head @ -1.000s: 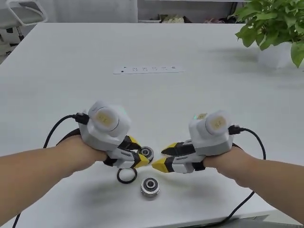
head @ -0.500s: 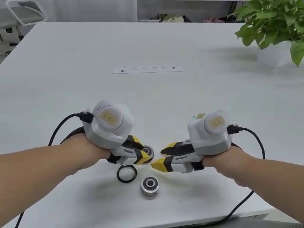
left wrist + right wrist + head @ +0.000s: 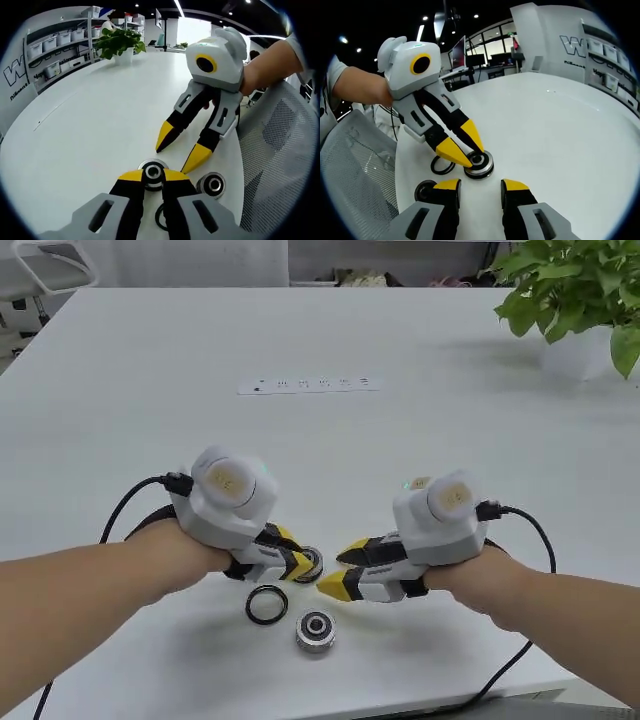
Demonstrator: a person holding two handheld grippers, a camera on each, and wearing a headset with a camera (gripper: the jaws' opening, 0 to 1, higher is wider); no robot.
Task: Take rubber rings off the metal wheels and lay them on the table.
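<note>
On the table (image 3: 90,125), left tool (image 3: 152,176) clamps a metal wheel (image 3: 152,170); right tool (image 3: 480,186) released; wall (image 3: 568,46) reads "W".

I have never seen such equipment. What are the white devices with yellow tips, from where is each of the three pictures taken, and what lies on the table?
No robot here: a person holds a two-jaw gripper in each hand. The wide picture comes from a camera on the person's head; each round picture comes from a camera on one gripper, looking along its jaws. The left gripper is closed on a metal wheel. The right gripper is open, facing it, holding nothing. On the white table lie a loose rubber ring and a second wheel. Farther away are a socket strip and a potted plant.
</note>
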